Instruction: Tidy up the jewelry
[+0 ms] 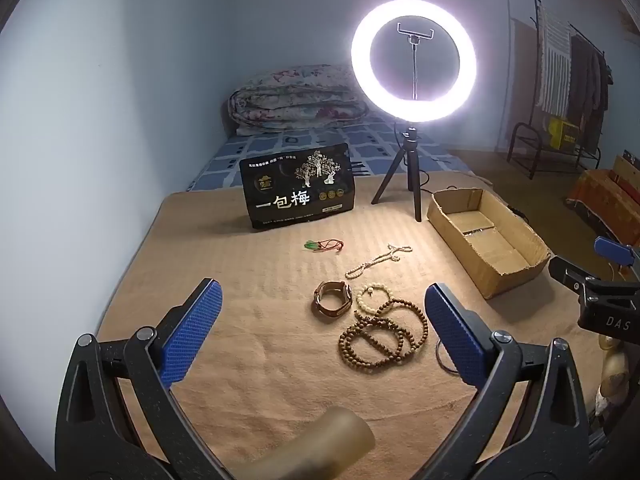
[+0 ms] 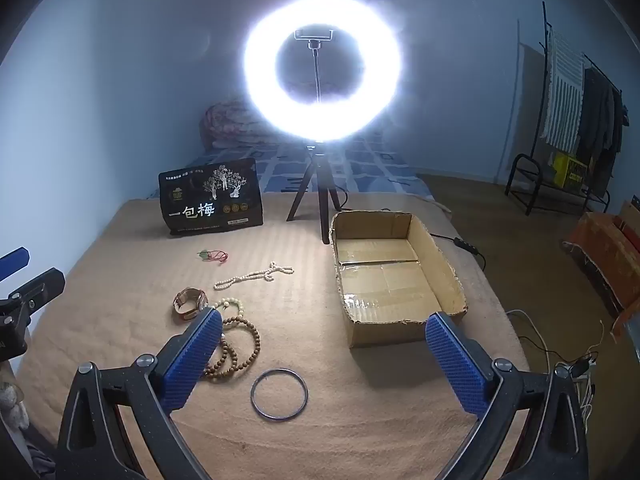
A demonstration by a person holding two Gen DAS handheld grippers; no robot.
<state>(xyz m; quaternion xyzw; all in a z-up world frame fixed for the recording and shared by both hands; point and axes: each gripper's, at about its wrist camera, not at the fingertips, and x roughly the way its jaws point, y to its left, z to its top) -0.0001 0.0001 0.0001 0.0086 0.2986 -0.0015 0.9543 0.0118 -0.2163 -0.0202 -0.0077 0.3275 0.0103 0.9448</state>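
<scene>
Jewelry lies on a tan blanket (image 1: 260,360): a brown-strap watch (image 1: 332,302), a pale bead bracelet (image 1: 370,298), a long brown bead string (image 1: 382,338), a white bead necklace (image 1: 378,260) and a green pendant on red cord (image 1: 322,245). A dark metal bangle (image 2: 279,394) lies nearest in the right wrist view. An open cardboard box (image 2: 394,276) stands to the right; I see nothing in it. My left gripper (image 1: 322,320) is open and empty above the watch and beads. My right gripper (image 2: 322,344) is open and empty, between the beads and the box.
A lit ring light on a tripod (image 1: 414,68) stands behind the box. A black snack bag (image 1: 298,188) stands upright at the back. A folded quilt (image 1: 296,98) lies on the bed behind. A clothes rack (image 2: 576,120) stands at the far right.
</scene>
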